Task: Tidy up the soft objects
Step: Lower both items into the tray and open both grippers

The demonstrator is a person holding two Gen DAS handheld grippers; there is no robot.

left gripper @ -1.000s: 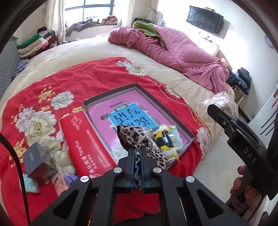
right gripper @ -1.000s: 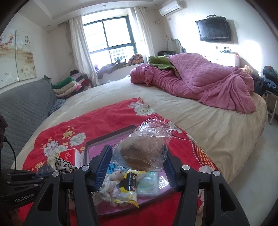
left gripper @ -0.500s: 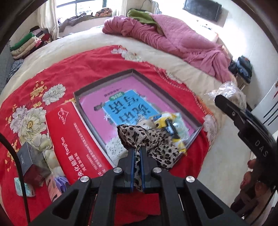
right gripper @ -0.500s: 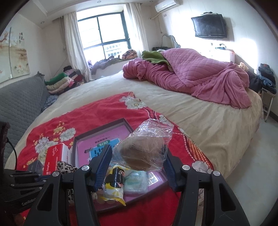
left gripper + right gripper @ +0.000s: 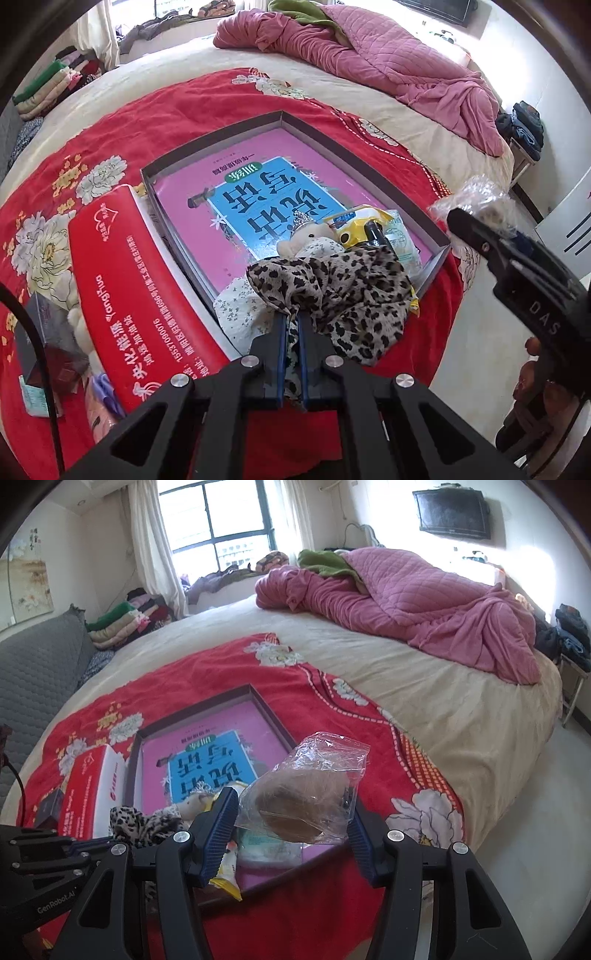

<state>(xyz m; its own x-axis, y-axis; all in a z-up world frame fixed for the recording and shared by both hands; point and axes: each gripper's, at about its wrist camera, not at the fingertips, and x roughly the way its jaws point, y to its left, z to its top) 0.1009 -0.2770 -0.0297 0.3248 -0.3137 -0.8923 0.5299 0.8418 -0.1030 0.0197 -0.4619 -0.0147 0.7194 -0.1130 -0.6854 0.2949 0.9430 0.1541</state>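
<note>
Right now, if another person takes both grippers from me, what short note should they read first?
Left gripper: jaws shut on the leopard scarf, which hangs over the near end of the shallow box.
Right gripper: jaws shut on a clear bag with something brown inside.
Done: small plush toy and yellow packet lie in the box.
Left: put scarf and bag in the box.

The right gripper (image 5: 532, 291) bears the letters "DAS", and the left gripper (image 5: 48, 867) reads "GenRobot.AI". A red box (image 5: 136, 295) carries white Chinese print and the digits "1553/0907/6", seen upside down and only partly legible.
</note>
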